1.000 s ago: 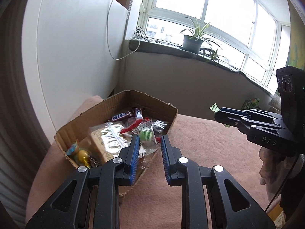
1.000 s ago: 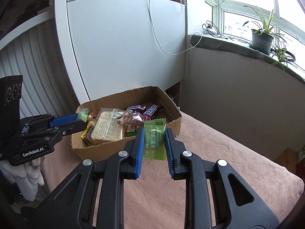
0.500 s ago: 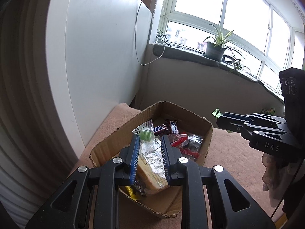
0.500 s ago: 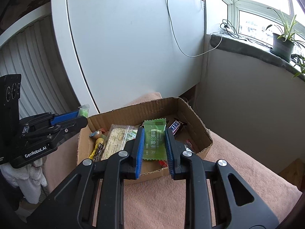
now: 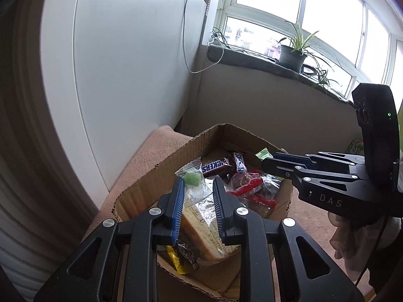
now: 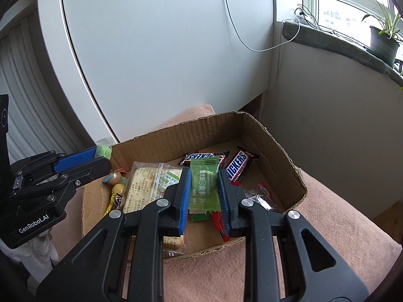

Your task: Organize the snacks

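Note:
An open cardboard box (image 5: pixel 156 176) (image 6: pixel 176 136) stands on a pink cloth and holds Snickers bars (image 6: pixel 238 164), a cracker pack (image 6: pixel 146 183) and red-wrapped sweets (image 5: pixel 245 185). My left gripper (image 5: pixel 197 188) is shut on a clear-wrapped green candy (image 5: pixel 192 178) above the box; it also shows at the left of the right wrist view (image 6: pixel 100 154). My right gripper (image 6: pixel 204 191) is shut on a green sachet (image 6: pixel 204 185) above the box's middle; its tip shows in the left wrist view (image 5: pixel 264 154).
A white cabinet panel (image 6: pixel 151 50) rises just behind the box. A grey ledge (image 5: pixel 264 60) with a potted plant (image 5: pixel 292 52) runs along the window. The pink cloth (image 6: pixel 340 226) extends to the right of the box.
Both grippers have moved forward to above the box, each still holding its snack. The box now fills more of both views.

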`<state>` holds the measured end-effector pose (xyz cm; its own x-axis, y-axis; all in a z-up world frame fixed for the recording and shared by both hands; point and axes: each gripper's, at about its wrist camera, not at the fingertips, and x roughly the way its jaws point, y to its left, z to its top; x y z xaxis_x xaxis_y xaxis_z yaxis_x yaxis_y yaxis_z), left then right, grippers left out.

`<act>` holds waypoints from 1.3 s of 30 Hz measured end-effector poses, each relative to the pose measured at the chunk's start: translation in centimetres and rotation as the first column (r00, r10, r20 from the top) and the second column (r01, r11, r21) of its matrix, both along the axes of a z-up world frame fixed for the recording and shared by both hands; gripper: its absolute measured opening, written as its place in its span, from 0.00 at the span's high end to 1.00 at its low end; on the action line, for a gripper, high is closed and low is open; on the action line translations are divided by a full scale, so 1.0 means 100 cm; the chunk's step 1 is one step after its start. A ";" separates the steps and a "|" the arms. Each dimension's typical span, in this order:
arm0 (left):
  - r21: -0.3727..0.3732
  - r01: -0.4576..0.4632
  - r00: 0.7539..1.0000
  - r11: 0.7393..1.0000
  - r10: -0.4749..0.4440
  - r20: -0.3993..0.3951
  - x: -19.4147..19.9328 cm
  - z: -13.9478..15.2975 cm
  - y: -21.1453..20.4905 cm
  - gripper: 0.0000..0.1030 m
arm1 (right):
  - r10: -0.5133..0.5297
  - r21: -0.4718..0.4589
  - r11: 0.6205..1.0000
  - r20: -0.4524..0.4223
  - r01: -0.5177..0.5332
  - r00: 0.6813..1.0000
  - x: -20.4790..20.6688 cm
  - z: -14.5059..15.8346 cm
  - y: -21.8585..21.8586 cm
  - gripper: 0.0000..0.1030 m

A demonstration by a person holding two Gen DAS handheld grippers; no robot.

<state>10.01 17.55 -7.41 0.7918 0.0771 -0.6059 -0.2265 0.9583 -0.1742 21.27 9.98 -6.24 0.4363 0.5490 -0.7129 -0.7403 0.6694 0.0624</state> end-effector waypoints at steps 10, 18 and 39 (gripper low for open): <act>0.009 -0.006 1.000 1.000 0.006 -0.031 0.006 -0.005 0.002 0.78 | -0.009 -0.026 1.000 -0.007 0.009 1.000 0.008 -0.008 0.004 0.74; 0.021 -0.021 0.999 1.000 0.022 -0.028 0.002 -0.003 0.003 0.51 | -0.045 -0.030 0.998 0.045 0.047 0.998 0.006 -0.002 -0.003 0.26; 0.043 -0.071 0.997 0.997 0.071 -0.002 -0.035 0.008 -0.004 0.28 | -0.183 0.040 0.983 0.128 0.180 0.975 -0.033 0.027 -0.056 0.08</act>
<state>6.56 17.11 -6.61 0.7815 0.1589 -0.6033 -0.2948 0.9463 -0.1327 18.00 4.39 -3.56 0.6188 0.4708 -0.6288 -0.6096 0.7927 -0.0064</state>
